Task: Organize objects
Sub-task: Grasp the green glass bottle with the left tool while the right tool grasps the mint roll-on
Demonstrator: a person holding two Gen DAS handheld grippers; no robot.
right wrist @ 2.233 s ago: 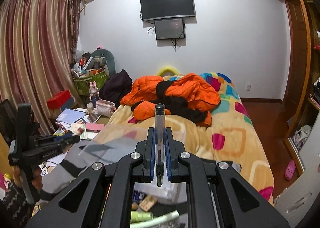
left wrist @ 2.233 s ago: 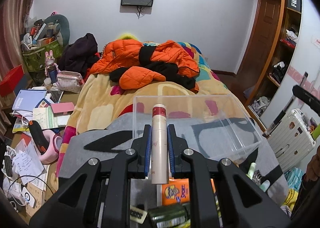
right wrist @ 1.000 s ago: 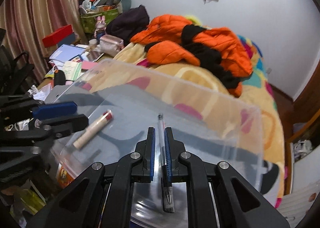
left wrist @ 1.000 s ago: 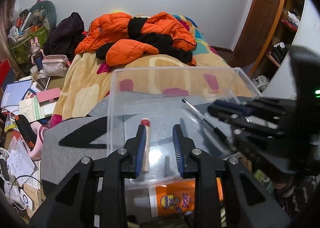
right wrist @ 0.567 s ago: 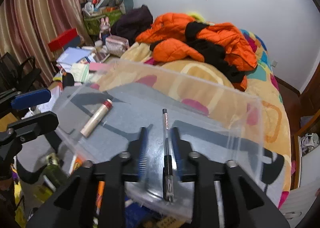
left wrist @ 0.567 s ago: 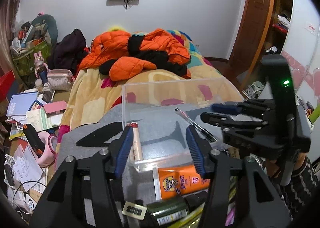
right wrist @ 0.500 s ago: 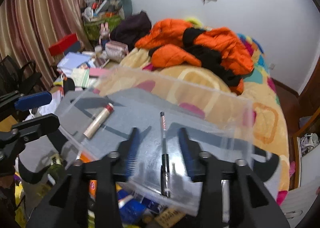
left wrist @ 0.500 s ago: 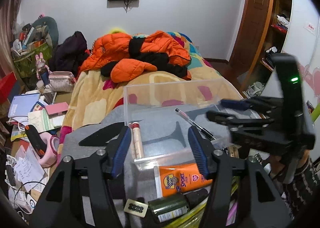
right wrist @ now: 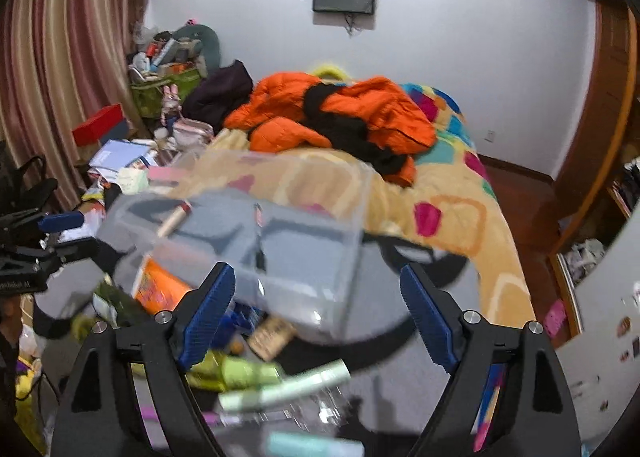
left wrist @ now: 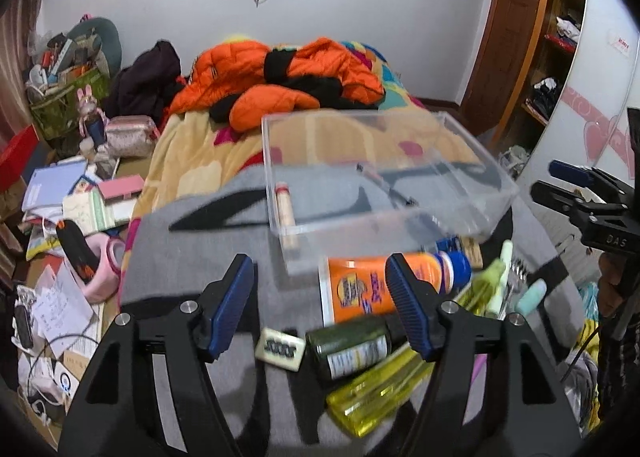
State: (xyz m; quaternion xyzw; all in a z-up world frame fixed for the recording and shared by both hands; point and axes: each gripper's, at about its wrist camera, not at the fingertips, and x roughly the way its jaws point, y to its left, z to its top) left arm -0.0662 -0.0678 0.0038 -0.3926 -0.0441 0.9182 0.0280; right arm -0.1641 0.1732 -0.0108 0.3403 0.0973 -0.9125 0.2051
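A clear plastic box (left wrist: 496, 193) sits on a grey cloth on the bed, also in the right wrist view (right wrist: 352, 277). Inside lie a beige tube with a red cap (left wrist: 285, 205) (right wrist: 173, 220) and a black pen (left wrist: 384, 187) (right wrist: 259, 241). My left gripper (left wrist: 320, 303) is open and empty, pulled back over an orange sunscreen bottle (left wrist: 360, 289), a dark green bottle (left wrist: 352, 347) and a yellow bottle (left wrist: 376, 391). My right gripper (right wrist: 316, 309) is open and empty, near the box's front edge, above pale green tubes (right wrist: 288, 387).
An orange jacket (left wrist: 280, 77) lies further up the bed. A cluttered side table with books (left wrist: 60, 193) and a pink holder (left wrist: 100, 269) stands to the left. A wooden door and shelves (left wrist: 520, 41) are at the right. The other gripper shows at the right edge of the left wrist view (left wrist: 592, 209).
Both grippers let go of the tube and the pen inside the box, opened wide and drew back toward me. The loose bottles in front of the box came into view.
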